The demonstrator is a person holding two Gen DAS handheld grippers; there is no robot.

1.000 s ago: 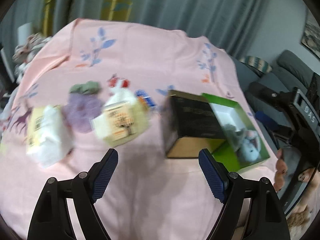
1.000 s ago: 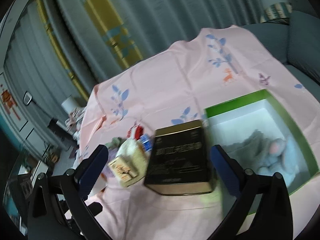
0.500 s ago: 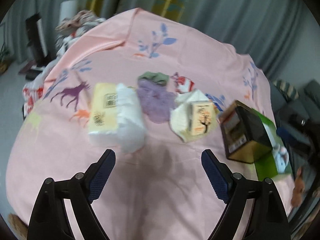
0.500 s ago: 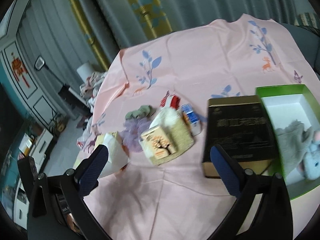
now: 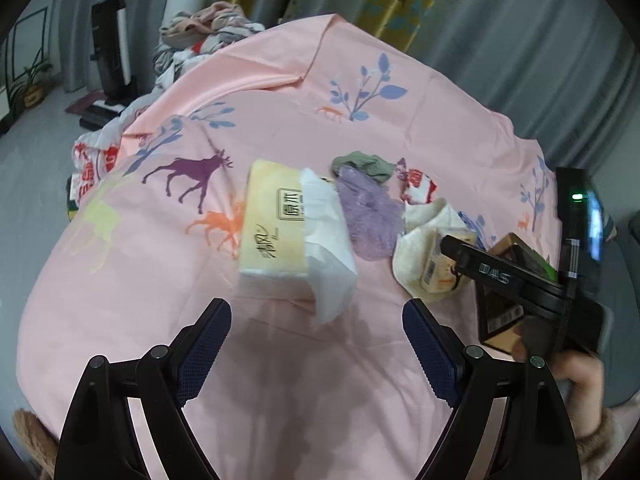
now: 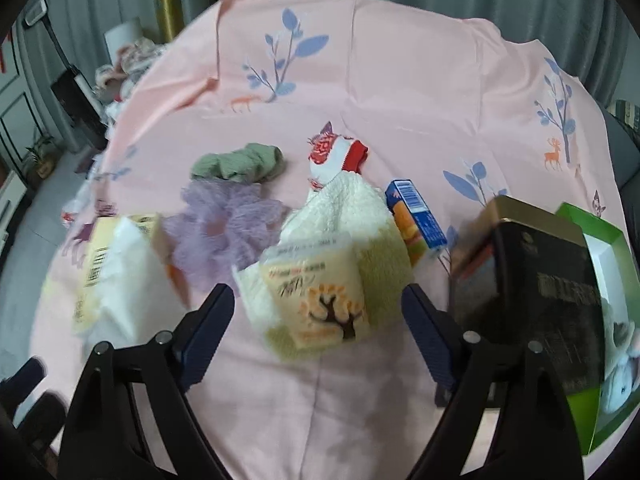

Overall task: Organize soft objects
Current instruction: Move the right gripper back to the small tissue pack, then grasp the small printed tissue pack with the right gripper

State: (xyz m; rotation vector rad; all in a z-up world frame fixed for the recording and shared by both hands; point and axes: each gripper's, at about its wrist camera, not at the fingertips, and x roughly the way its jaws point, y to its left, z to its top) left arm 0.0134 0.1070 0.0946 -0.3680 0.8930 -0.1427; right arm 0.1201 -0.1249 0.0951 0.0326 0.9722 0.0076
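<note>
While both grippers hang above the pink printed cloth (image 5: 280,380), neither has hold of anything. Nearest the lens in the left wrist view, the left gripper (image 5: 316,334) stands wide open over bare cloth, its jaws having just been opening, nothing between them. Just beyond it, at about 12 o'clock, lies the yellow tissue pack (image 5: 272,224) with a white tissue (image 5: 328,240) spilling toward the camera. At 1 o'clock sits the purple mesh puff (image 5: 370,216), touching the pack's far corner, and past it the green cloth wad (image 5: 366,164) and the red-and-white sock (image 5: 418,186).

From the right wrist view, the right gripper (image 6: 318,316) is wide too, its jaws having just been closing, with the cream towel (image 6: 352,216) and small tissue packet (image 6: 320,300) just ahead of the tips, untouched. At 2 o'clock stands the blue-and-orange carton (image 6: 420,216); at 3 o'clock the dark box (image 6: 536,280) and the green tray (image 6: 608,240) holding a grey plush toy (image 6: 620,384).
</note>
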